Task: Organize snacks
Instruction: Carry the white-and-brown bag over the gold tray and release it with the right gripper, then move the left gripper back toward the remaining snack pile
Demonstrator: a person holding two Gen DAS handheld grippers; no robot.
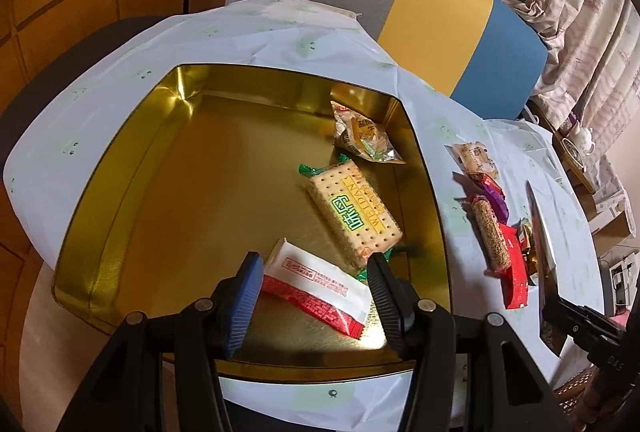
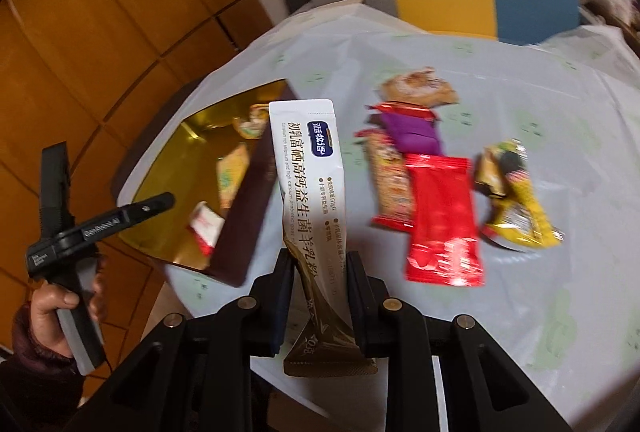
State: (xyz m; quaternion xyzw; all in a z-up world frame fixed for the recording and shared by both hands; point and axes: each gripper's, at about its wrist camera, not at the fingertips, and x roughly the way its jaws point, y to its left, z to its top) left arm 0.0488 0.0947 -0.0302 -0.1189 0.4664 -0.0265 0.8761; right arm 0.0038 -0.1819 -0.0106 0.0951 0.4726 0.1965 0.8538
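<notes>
A gold tin (image 1: 132, 200) holds a cracker packet (image 1: 354, 208), a white-and-red packet (image 1: 320, 284) and a clear-wrapped pastry (image 1: 362, 134). My left gripper (image 1: 314, 272) hovers open over the tin, and the white-and-red packet lies on the tin floor below its fingers. My right gripper (image 2: 320, 272) is shut on the lower end of a long white-and-brown sachet (image 2: 304, 160), lifted off the table beside the tin (image 2: 180, 152). In the left wrist view the sachet (image 1: 538, 224) appears edge-on at the right.
Loose on the white tablecloth (image 2: 520, 312) lie a brown pastry (image 2: 418, 88), a purple packet (image 2: 412, 132), a cereal bar (image 2: 390, 180), a red packet (image 2: 442, 220) and a yellow packet (image 2: 516, 200). A grey, yellow and blue chair back (image 1: 432, 16) stands behind the table.
</notes>
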